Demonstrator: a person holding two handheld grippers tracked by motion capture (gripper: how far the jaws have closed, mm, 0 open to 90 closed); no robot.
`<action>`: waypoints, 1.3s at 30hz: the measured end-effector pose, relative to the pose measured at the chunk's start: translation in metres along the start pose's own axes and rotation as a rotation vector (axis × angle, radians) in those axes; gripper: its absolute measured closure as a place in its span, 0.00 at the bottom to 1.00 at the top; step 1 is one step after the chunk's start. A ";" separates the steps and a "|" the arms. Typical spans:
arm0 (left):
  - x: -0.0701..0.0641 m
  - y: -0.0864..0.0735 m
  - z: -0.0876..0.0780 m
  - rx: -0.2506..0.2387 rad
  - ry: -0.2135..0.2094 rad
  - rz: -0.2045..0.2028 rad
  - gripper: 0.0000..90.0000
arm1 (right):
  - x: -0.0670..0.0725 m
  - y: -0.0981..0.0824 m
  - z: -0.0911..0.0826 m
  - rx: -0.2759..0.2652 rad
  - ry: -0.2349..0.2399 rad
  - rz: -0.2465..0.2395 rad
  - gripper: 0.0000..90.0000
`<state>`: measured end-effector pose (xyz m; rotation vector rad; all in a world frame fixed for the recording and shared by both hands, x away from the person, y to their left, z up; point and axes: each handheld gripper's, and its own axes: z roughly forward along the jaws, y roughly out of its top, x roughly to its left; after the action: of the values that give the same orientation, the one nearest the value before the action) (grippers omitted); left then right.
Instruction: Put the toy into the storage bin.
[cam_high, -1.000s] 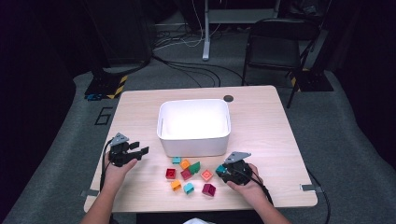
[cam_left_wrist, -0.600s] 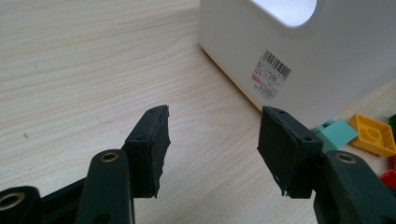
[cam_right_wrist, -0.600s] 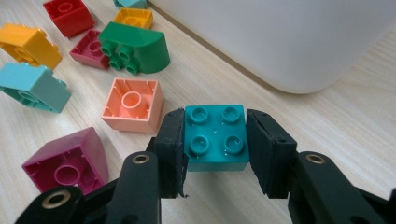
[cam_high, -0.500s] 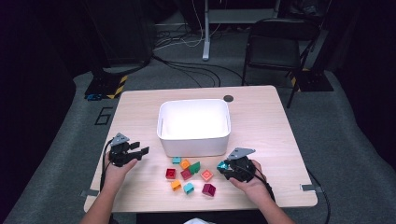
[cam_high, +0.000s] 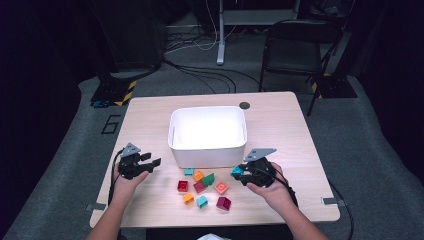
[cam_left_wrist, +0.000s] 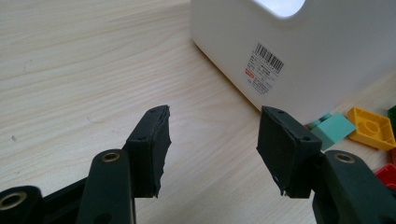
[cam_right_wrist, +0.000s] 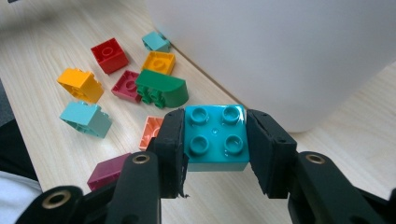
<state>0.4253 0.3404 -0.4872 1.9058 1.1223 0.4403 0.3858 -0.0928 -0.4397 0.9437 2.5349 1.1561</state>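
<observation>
My right gripper (cam_right_wrist: 215, 120) is shut on a teal four-stud brick (cam_right_wrist: 217, 145), held off the table just in front of the white bin (cam_right_wrist: 280, 51). From above, that brick (cam_high: 237, 171) hangs by the bin's (cam_high: 207, 132) near right corner. Several loose bricks lie in front of the bin, among them a red one (cam_high: 183, 186), a green one (cam_high: 208, 179), a salmon one (cam_high: 221, 187) and a maroon one (cam_high: 223, 203). Left of the bin, my left gripper (cam_high: 152, 164) rests open, with nothing between its pads (cam_left_wrist: 149, 140).
The bin's labelled wall (cam_left_wrist: 303, 60) stands close ahead of the left gripper, with a light teal brick (cam_left_wrist: 334, 130) and a yellow brick (cam_left_wrist: 371, 127) at its foot. A black disc (cam_high: 244, 105) sits near the table's far edge. A chair (cam_high: 292, 50) and floor cables lie beyond.
My right gripper has lifted the teal brick up off the table, close to the bin's front wall. The left gripper has stayed where it was.
</observation>
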 end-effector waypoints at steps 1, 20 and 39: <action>0.000 0.000 0.000 0.004 -0.001 0.001 0.48 | 0.000 0.002 -0.002 -0.002 0.006 0.004 0.65; 0.000 0.000 0.000 0.002 0.006 -0.002 0.48 | -0.008 0.045 -0.045 -0.032 0.067 -0.010 0.65; 0.001 -0.001 -0.001 0.001 0.002 -0.010 0.49 | -0.023 0.094 -0.037 -0.064 0.006 -0.033 0.65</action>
<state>0.4252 0.3420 -0.4875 1.9002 1.1328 0.4364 0.4325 -0.0834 -0.3479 0.8818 2.4919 1.2247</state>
